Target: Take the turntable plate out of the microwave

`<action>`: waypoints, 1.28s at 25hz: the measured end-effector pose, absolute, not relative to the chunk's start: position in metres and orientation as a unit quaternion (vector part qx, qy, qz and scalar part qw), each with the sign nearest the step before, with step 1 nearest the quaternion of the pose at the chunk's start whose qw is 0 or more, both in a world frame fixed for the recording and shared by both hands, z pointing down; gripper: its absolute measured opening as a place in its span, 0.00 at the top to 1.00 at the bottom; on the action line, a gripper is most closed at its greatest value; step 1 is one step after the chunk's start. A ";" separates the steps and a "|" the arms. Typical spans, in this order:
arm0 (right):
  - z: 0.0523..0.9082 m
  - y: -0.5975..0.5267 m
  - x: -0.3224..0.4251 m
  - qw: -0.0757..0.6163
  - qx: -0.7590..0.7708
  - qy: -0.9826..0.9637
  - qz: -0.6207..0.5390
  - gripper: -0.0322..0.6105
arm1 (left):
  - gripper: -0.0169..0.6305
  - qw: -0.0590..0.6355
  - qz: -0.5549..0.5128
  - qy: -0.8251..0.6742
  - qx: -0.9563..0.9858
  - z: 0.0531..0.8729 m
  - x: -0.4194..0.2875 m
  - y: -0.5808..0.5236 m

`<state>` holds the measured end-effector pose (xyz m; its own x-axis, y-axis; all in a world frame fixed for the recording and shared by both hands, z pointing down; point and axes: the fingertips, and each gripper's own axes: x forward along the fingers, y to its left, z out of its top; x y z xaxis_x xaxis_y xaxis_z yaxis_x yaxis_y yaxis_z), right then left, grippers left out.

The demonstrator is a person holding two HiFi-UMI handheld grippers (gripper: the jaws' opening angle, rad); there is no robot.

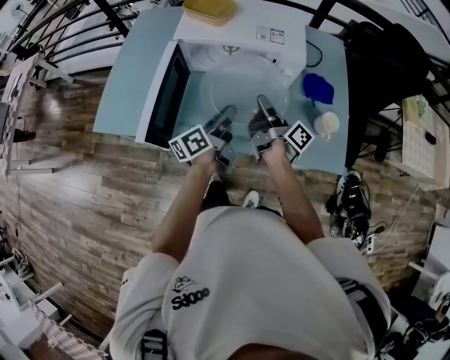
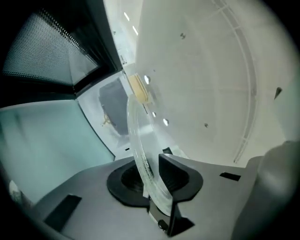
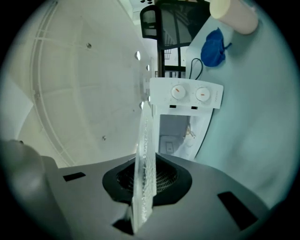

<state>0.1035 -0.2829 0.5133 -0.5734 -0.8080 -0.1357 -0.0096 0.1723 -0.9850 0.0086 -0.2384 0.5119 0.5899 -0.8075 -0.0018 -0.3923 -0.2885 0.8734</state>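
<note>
the left gripper (image 1: 228, 114) and right gripper (image 1: 262, 107) are each clamping the near rim of the clear turntable plate (image 1: 242, 86), which is hanging before the open microwave (image 1: 235, 31) (door swung left).

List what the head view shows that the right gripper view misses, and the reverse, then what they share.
Head view only: the flat yellow container atop the white microwave, its open dark-windowed door and the person's arms. Right gripper view only: the microwave's two round white dials, and the right gripper seen close up, jaws clamped on the rim of the clear round glass turntable plate. Both: that plate, the microwave, the crumpled blue cloth and the cream cup.
</note>
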 end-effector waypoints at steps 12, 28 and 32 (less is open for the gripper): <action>0.389 -0.220 0.118 0.390 -0.206 0.748 -0.495 0.91 | 0.86 0.300 -0.267 -0.358 0.843 0.393 0.026 -0.168; 0.318 -0.168 0.134 0.393 -0.128 0.816 -0.404 0.91 | 0.80 0.095 -0.232 -0.348 0.903 0.343 0.054 -0.113; 0.325 -0.166 0.139 0.394 -0.125 0.815 -0.406 0.91 | 0.80 0.091 -0.225 -0.348 0.906 0.350 0.059 -0.110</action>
